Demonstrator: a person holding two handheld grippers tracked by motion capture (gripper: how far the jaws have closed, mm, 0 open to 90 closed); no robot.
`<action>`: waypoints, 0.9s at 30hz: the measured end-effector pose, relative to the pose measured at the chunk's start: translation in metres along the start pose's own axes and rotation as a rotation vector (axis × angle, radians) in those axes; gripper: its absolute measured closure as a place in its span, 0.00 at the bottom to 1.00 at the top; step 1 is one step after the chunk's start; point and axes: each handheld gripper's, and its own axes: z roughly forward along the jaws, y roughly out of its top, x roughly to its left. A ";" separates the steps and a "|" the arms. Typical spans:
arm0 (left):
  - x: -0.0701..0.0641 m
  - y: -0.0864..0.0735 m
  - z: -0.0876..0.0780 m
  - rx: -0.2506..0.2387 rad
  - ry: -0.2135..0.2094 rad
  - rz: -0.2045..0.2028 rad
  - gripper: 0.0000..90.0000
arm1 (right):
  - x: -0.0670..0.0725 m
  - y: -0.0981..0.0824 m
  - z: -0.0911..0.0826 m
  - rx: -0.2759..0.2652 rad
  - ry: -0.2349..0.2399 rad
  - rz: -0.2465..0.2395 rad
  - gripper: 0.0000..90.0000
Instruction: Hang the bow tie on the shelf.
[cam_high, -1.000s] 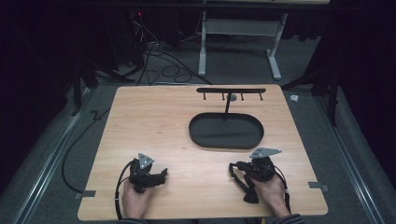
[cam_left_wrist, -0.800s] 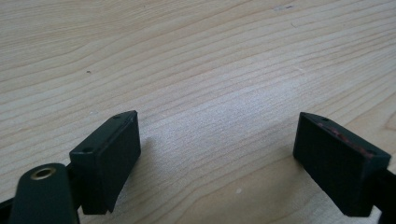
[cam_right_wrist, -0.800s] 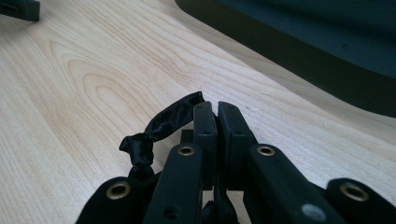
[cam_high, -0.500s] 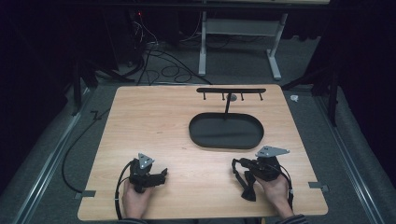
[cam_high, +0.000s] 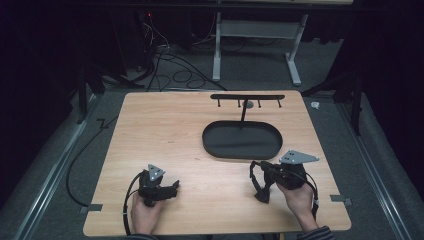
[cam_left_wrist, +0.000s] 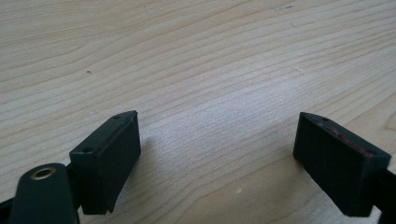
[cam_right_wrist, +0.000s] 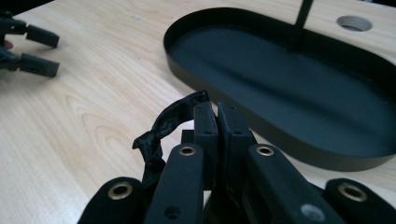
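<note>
Right now the right gripper (cam_high: 261, 184) has its jaws pressed together on a black strap (cam_right_wrist: 161, 128), a looped band that droops from the tips toward the worktop (cam_high: 165, 130), just in front of the oval black tray (cam_high: 210, 145). The left gripper (cam_high: 172, 187) rests low near the front edge, jaws spread wide, holding nothing. Behind the tray stands a hook rack (cam_high: 247, 97). Likely step: carry the strap up to a hook. To do it well, the grip needs to be firm, the lift clear of the tray rim, and the loop hanging open and untwisted.
</note>
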 end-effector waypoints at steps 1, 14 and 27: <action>0.000 0.000 0.000 0.000 0.000 0.000 0.17 | 0.000 0.000 0.000 0.000 0.000 0.000 0.99; 0.000 0.000 0.000 0.000 0.000 0.000 0.17 | -0.015 0.016 -0.005 -0.024 -0.023 0.033 0.99; 0.000 0.000 0.000 0.000 0.000 0.000 0.17 | -0.030 0.039 -0.012 -0.059 -0.061 0.051 0.99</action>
